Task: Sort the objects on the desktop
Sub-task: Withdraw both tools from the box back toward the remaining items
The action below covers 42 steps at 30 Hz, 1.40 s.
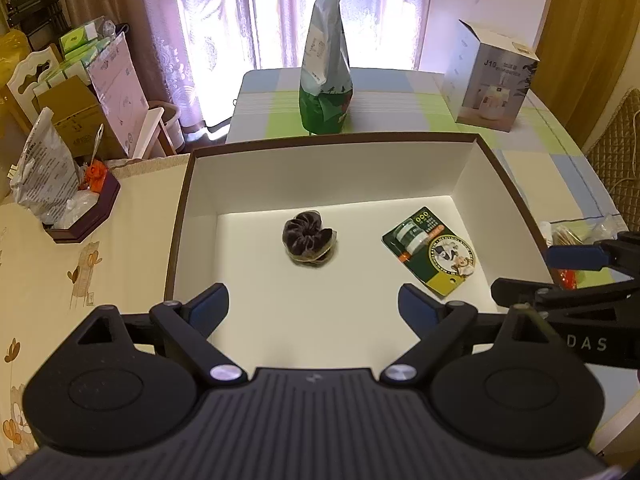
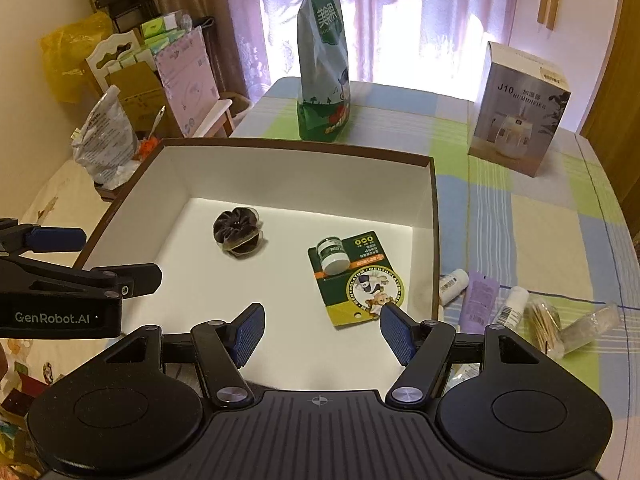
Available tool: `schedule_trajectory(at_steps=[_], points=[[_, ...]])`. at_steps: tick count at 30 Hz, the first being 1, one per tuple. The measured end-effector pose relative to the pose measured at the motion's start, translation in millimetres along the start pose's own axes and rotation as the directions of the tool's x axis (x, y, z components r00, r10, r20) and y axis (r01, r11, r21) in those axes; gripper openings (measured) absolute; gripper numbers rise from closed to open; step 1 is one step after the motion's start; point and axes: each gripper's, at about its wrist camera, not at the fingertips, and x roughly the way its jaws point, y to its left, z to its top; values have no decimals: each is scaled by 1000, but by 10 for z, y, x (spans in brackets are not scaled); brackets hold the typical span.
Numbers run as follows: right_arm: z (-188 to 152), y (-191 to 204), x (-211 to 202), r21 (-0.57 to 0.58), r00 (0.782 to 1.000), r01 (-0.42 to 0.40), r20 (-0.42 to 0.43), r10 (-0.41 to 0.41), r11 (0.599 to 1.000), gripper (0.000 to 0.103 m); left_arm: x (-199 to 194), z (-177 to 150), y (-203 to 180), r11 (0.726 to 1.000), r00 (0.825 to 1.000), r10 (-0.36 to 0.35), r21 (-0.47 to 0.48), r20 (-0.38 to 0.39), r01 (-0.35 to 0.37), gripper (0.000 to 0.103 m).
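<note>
A white-lined box with a brown rim [image 1: 182, 200] [image 2: 434, 216] stands on the table. In it lie a dark scrunchie [image 1: 309, 242] [image 2: 238, 231] and a green carded balm pack [image 1: 434, 256] [image 2: 354, 276]. My left gripper [image 1: 314, 308] is open and empty above the box's near edge. My right gripper [image 2: 322, 330] is open and empty over the box's near right part, close to the card. Right of the box lie a white bottle [image 2: 454, 282], a purple tube [image 2: 480, 298], a small bottle [image 2: 510, 306] and cotton-swab packs [image 2: 544, 326].
A tall green snack bag [image 1: 326, 60] [image 2: 324, 68] and a humidifier box [image 1: 492, 80] [image 2: 518, 112] stand behind the box. A dark tray with bags [image 1: 80, 208] sits to the left. Chairs and cartons crowd the far left.
</note>
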Motion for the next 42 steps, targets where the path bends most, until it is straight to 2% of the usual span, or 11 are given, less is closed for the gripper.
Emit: schedule_trajectory(at_steps=[16, 29, 42], points=[[-277, -51, -178, -14, 1000, -4, -15, 4, 1000, 70, -185, -242, -118, 999, 1000, -18, 30, -1, 18, 91], [-540, -178, -244, 3, 999, 2, -48, -2, 1000, 70, -166, -545, -336, 997, 998, -28, 66, -56, 31, 92], [-691, -451, -366, -23, 998, -15, -59, 14, 1000, 70, -181, -603, -678, 998, 998, -21, 53, -66, 24, 92]])
